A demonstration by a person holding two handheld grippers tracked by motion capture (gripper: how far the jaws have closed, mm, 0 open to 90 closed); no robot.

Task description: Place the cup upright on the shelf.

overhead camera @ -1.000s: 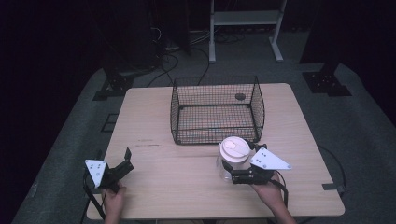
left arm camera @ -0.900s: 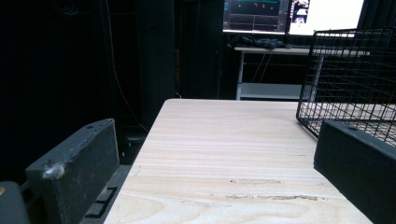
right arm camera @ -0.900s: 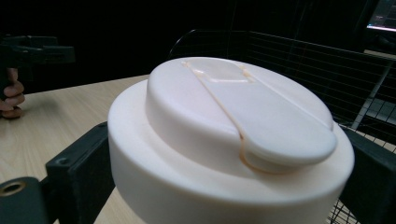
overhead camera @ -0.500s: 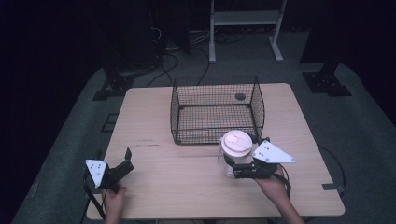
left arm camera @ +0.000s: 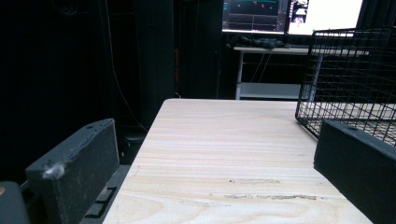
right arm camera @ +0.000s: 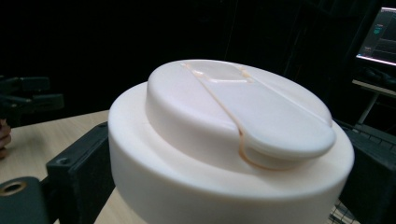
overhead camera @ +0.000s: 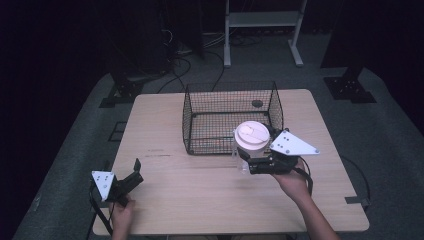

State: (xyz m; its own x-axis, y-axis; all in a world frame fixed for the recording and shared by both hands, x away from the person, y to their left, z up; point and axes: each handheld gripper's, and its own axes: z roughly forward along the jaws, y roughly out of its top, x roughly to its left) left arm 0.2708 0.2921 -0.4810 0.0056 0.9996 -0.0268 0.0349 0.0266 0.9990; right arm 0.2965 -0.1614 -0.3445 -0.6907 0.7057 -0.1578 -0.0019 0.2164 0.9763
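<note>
Item 1: light wooden table (overhead camera: 200, 200), rectangular, long side running left to right across my high view.

Item 2: black wire mesh basket (overhead camera: 227, 102), open-topped, on the far middle of the table; its corner shows at the right of my left gripper view (left arm camera: 348, 79).

Item 3: clear bottle with a wide white flip-top cap (overhead camera: 251, 136), upright, long axis vertical, cap facing up. It is lifted just in front of the basket's near right corner, cap about level with the rim. In my right gripper view the cap (right arm camera: 229, 140) sits between my two black jaws; its hinged flap runs across the top.

Item 4: right gripper (overhead camera: 248, 161), jaws closed on the bottle's body below the cap, pointing left across the table; grey three-cornered plate on top.

Item 5: left gripper (overhead camera: 134, 172), at the near left corner of the table, jaws spread wide with nothing between them, bare wood showing in the gap (left arm camera: 224, 186).
</note>
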